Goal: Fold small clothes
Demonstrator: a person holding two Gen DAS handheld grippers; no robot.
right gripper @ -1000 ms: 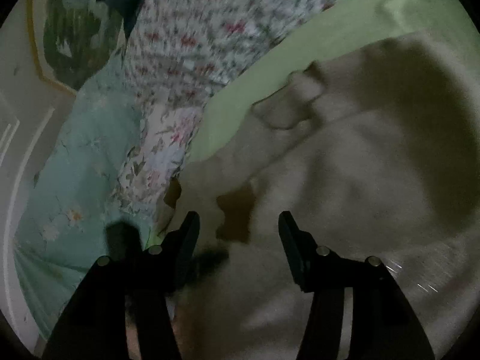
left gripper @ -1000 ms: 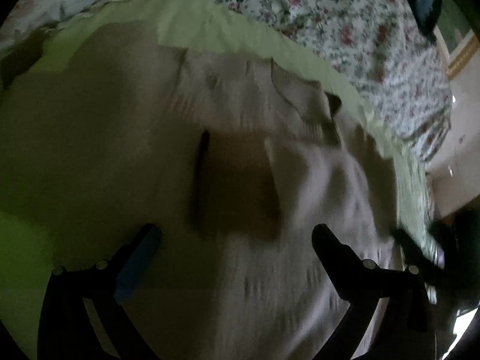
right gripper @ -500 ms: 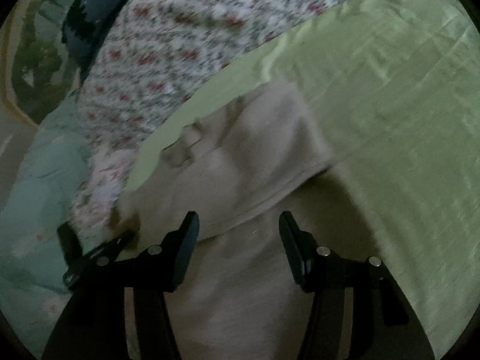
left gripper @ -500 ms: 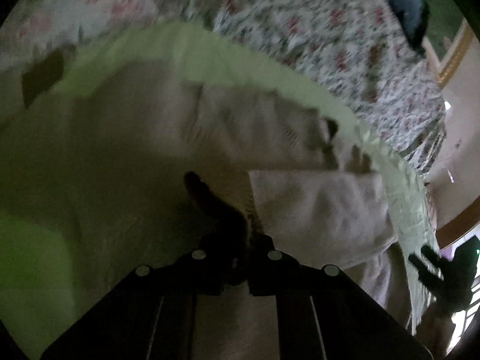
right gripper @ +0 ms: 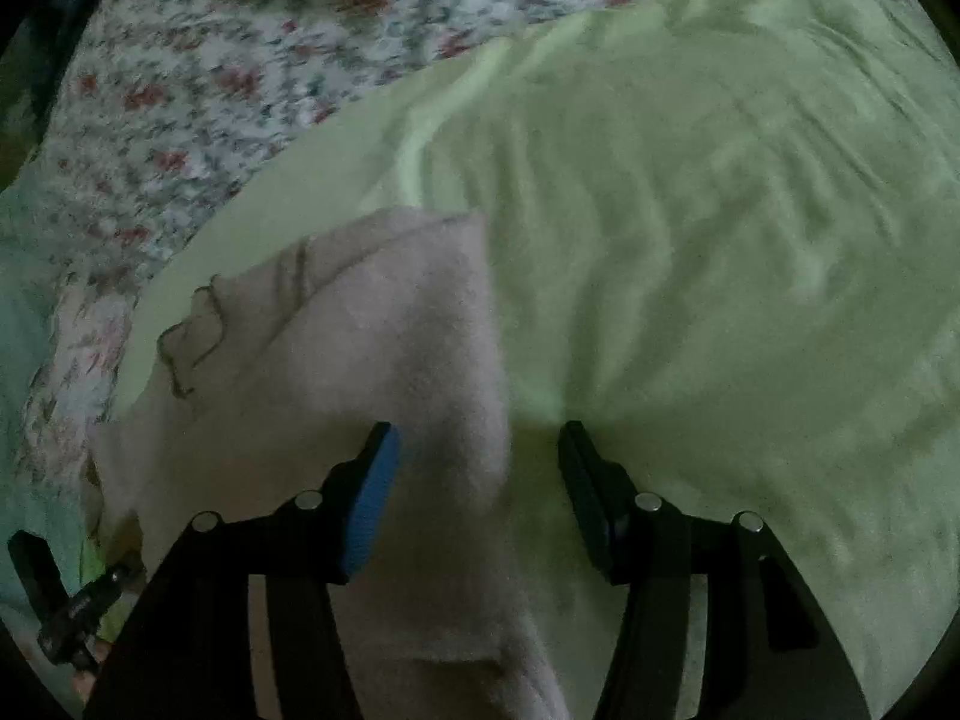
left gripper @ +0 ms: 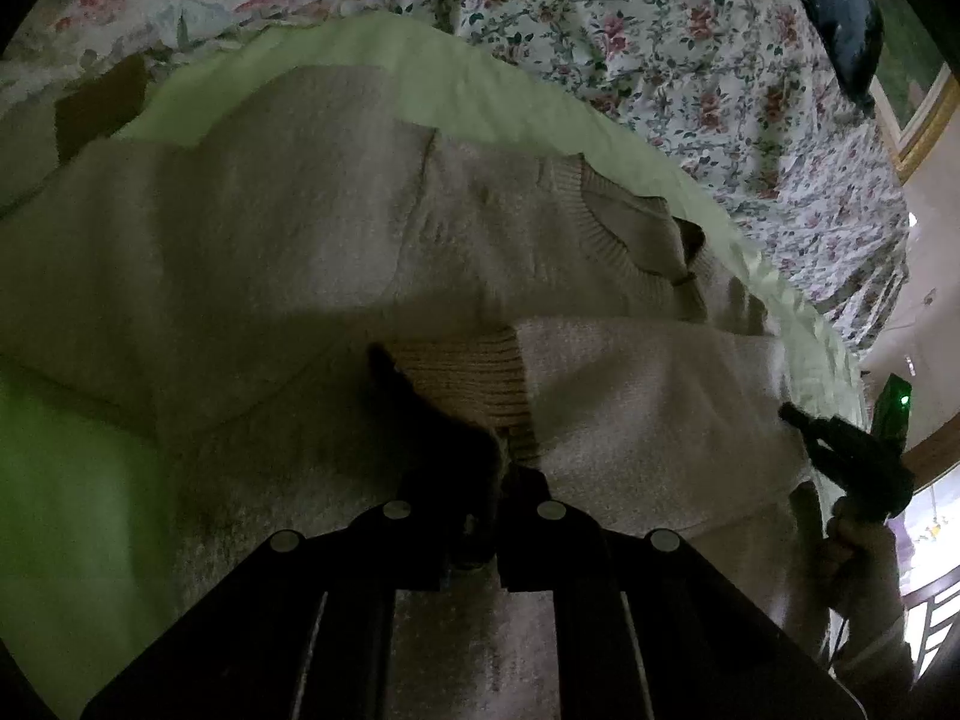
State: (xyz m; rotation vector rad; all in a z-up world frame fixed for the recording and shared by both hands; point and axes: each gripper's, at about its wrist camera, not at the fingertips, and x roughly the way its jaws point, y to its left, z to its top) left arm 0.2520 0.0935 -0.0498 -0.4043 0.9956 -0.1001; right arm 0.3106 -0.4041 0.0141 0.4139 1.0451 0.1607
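A beige knit sweater (left gripper: 300,252) lies spread on a green sheet (left gripper: 432,66), its round neckline toward the far right. One sleeve is folded across the body, and my left gripper (left gripper: 498,474) is shut on its ribbed cuff (left gripper: 480,372). In the right wrist view the sweater's side edge (right gripper: 408,360) runs between the jaws of my right gripper (right gripper: 477,468), nearer the blue-padded finger (right gripper: 372,498). Those jaws are closing, and the pads stand apart from the cloth. The right gripper (left gripper: 804,420), held by a hand, also shows at the sweater's right edge.
Bare green sheet (right gripper: 720,240) stretches to the right of the sweater. A floral quilt (left gripper: 660,30) lies beyond the sheet, with a dark blue cushion (left gripper: 840,6) on it. A gold picture frame (left gripper: 924,120) hangs on the wall behind.
My left gripper went from wide open to shut on the sleeve cuff. The right gripper swung along the sweater to its side edge, where green sheet now fills most of its view.
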